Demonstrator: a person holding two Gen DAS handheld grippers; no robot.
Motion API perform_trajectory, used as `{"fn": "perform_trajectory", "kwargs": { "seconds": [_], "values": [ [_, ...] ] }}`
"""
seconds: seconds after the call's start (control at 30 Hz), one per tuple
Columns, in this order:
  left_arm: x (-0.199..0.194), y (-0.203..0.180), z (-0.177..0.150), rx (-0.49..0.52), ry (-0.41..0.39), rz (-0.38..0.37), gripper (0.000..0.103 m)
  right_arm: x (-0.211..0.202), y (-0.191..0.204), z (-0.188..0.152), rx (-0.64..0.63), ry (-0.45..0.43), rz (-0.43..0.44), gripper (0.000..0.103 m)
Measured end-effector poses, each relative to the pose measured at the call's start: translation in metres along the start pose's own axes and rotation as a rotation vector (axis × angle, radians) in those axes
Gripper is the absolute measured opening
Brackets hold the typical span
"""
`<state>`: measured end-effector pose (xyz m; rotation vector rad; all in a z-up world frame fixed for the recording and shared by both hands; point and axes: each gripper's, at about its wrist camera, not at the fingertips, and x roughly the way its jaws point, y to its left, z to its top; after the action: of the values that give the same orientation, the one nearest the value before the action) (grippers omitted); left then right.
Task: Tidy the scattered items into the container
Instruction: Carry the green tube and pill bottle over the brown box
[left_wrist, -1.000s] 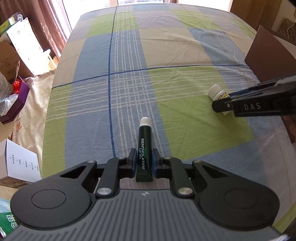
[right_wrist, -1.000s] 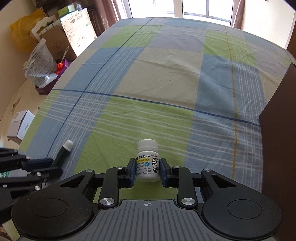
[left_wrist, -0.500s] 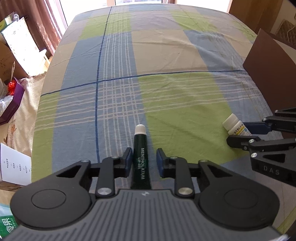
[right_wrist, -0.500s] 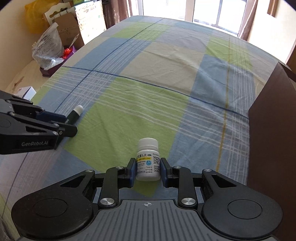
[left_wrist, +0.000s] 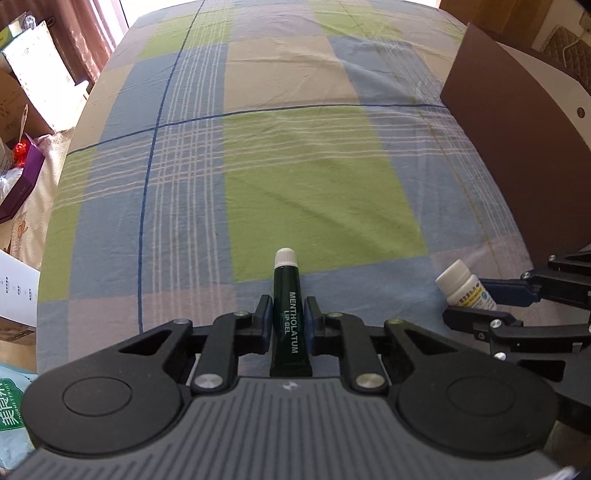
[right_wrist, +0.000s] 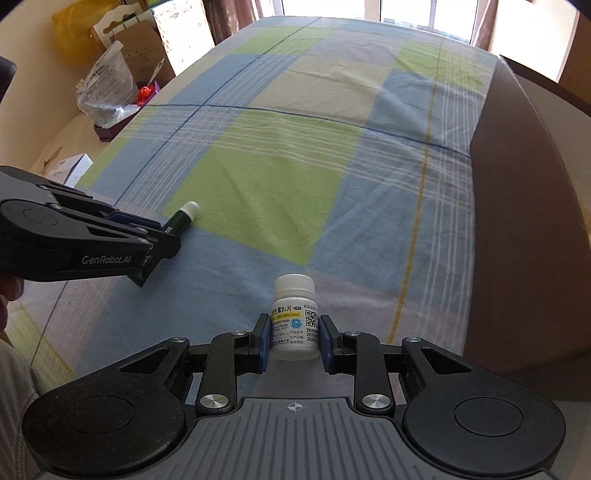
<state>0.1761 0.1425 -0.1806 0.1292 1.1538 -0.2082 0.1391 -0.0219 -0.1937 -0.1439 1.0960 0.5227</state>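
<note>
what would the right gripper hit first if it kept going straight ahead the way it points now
Likely nothing but the bedsheet. The right gripper holds the bottle and points along open sheet. The brown box lies to its right and the left gripper to its left, both off that line. Depth is hard to judge.

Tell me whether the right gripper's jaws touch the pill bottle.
Touching. The right wrist view shows both jaws of the right gripper pressed against the pill bottle's sides, no gap.

Brown container cut off at right edge, interior hidden
</note>
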Motion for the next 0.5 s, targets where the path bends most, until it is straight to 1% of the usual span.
{"fn": "perform_trajectory", "kwargs": {
  "seconds": [0.13, 0.27, 0.5],
  "values": [
    [-0.028, -0.016, 0.005, 0.008, -0.056, -0.029, 0.014, -0.039, -0.009, -0.009, 0.052, -0.069, 0.059, 0.029],
    [-0.055, -0.034, 0.011, 0.038, -0.109, -0.051, 0.014, -0.080, -0.027, -0.012, 0.133, -0.164, 0.114, 0.029],
    [-0.097, -0.082, 0.028, 0.116, -0.194, -0.113, 0.014, -0.141, -0.071, -0.025, 0.264, -0.295, 0.127, 0.029]
  ]
}}
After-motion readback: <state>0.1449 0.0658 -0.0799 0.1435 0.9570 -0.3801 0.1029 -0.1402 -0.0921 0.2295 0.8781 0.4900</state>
